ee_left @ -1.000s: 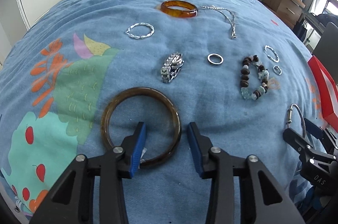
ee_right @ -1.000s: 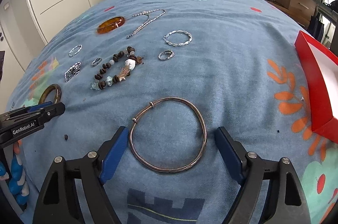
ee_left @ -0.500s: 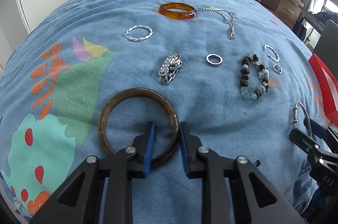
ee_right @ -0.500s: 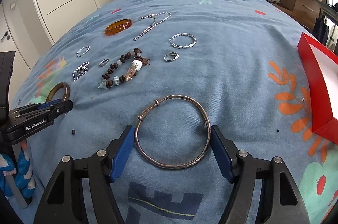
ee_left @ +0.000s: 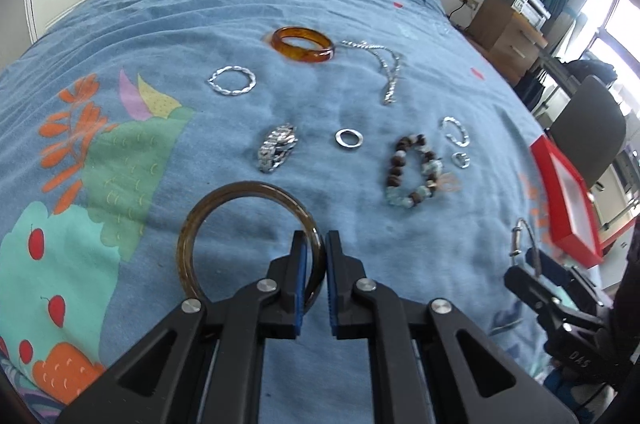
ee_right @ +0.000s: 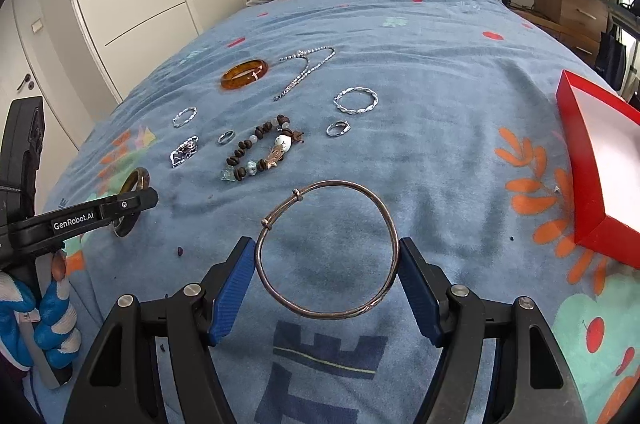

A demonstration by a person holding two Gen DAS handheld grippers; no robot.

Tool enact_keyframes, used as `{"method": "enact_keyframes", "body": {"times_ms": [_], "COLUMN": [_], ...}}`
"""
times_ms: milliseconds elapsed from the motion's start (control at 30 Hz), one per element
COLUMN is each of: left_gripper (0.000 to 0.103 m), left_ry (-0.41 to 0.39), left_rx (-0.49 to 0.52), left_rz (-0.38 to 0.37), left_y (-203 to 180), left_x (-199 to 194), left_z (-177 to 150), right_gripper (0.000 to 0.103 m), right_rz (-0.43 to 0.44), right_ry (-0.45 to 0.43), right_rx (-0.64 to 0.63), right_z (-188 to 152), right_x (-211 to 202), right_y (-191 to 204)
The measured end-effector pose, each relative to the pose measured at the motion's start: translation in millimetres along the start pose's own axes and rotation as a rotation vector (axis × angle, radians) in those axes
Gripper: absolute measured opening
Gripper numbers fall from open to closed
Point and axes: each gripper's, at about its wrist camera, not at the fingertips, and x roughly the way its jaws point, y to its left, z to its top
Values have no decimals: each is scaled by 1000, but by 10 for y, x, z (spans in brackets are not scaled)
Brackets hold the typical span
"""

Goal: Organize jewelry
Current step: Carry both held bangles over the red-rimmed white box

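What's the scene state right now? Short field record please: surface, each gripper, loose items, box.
surface: blue bedspread
left gripper: shut on the rim of the dark brown bangle
right gripper: pads against both sides of the thin metal bangle, spanning it
loose items: amber bangle, chain necklace, beaded bracelet, twisted silver bracelet, small rings and a clasp piece
box: red box, white inside, nothing visible in it, at the bed's right edge

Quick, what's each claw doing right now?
Left claw: shut on the rim of the dark brown bangle.
Right claw: pads against both outer sides of the thin metal bangle, gripping it.
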Motion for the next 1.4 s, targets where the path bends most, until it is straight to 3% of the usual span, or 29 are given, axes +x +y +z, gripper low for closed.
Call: {"method": "enact_keyframes", "body": {"times_ms": [200,400,700,900,1100,1400], "left_gripper": [8,8,8,8,8,8], "left_ry": [-18,-23,11,71,165,284], "left_rx": [32,120,313,401,399,396], "left_rz": [-74,-192,-394,-483,-495,-389], "left_y": [-361,-1056,-2590,-3552,-4056,-4028], "left_x": [-230,-394,-379,-38,528,1275], "left_z": [66,182,300,327,256,28], "right_gripper": [70,70,71,71,71,71], "right_rz": [-6,-44,-181,-233,-202,-150], "right_ry": [-49,-111,-141,-110,-44,71], "right_rx": [18,55,87,86,46,-80], "right_z": [45,111,220,288,370,232], "right_x": [-274,-661,-1215,-1307,-1032,-517], "right_y": [-97,-364,-1368,-2114,-2591,-2782]}}
